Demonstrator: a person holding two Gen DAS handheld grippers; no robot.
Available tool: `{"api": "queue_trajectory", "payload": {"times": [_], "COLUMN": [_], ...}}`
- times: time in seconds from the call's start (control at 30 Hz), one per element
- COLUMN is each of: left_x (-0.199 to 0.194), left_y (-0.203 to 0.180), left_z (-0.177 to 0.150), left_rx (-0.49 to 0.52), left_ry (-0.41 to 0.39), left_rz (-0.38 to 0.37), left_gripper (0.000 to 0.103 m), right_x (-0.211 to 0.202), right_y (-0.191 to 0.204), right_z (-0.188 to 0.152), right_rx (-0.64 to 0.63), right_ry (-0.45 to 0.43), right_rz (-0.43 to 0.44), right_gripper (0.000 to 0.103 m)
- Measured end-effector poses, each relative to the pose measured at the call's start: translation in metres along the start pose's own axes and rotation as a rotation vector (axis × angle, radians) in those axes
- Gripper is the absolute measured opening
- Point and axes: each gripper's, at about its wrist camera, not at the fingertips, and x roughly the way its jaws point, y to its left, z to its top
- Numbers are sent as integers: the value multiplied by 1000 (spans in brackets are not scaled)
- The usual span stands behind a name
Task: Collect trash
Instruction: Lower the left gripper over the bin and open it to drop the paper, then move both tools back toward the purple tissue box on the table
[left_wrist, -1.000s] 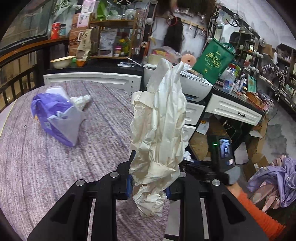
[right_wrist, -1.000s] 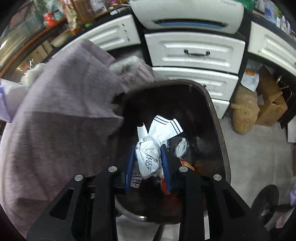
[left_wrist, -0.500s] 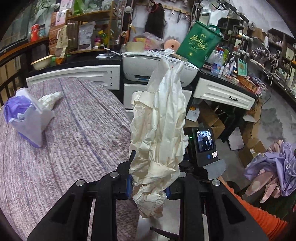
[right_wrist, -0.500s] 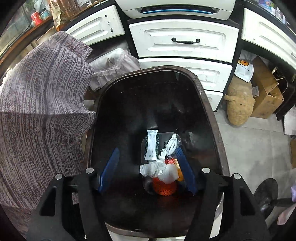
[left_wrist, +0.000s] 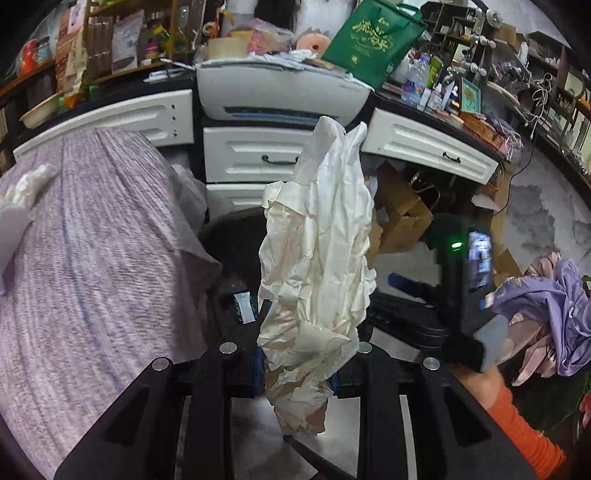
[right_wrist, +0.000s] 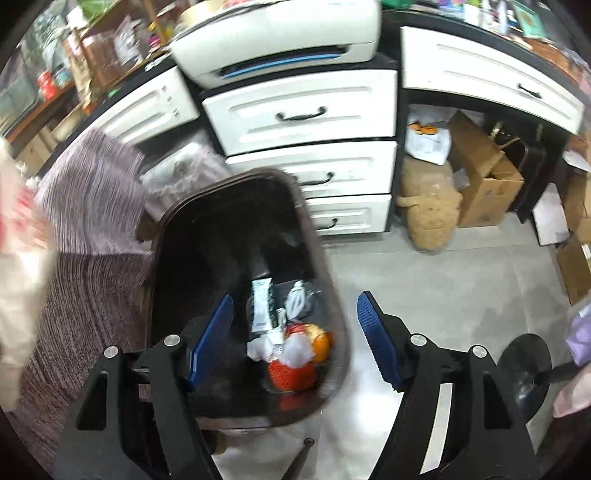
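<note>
My left gripper (left_wrist: 297, 373) is shut on a crumpled cream paper bag (left_wrist: 317, 266) that stands up tall in front of the camera, over the edge of the dark trash bin (left_wrist: 232, 236). My right gripper (right_wrist: 295, 339) is open and empty above the dark brown trash bin (right_wrist: 229, 206). Several pieces of trash (right_wrist: 284, 332) lie at the bin's bottom: white wrappers, an orange net, an orange item. The right gripper (left_wrist: 454, 295) also shows at the right of the left wrist view.
A table under a purple cloth (left_wrist: 92, 258) is at the left, with white tissue (left_wrist: 29, 184) on it. White drawers (right_wrist: 303, 118) and a printer (right_wrist: 280, 37) stand behind the bin. Cardboard boxes (right_wrist: 484, 173) sit on the grey floor at the right.
My right gripper has opened and dropped its white wrapper into the bin, then shifted right. My left gripper has carried the paper bag from over the table toward the bin.
</note>
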Motion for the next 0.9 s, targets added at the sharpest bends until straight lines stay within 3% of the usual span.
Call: {"api": "queue_trajectory", "payload": {"times": [0.2, 0.7, 0.77, 0.8, 0.9], "left_x": [41, 106, 112, 114, 115], "left_y": [-9, -13, -15, -17, -23], "left_z": [2, -1, 2, 3, 6], "left_rx": [15, 34, 36, 45, 70], "left_ry": [92, 184, 190, 192, 162], "left_rz": [13, 102, 91, 86, 100], "left_gripper": [25, 29, 34, 41, 76], "right_x": [-24, -40, -39, -39, -38], "right_y": [-24, -42, -45, -46, -48], "right_z": [2, 0, -1, -1, -1], "right_rx": [45, 70, 73, 73, 80], "right_ry": [-45, -70, -68, -66, -65], "right_rz": [-25, -28, -30, -31, -34], "right_gripper": [70, 71, 71, 71, 71]}}
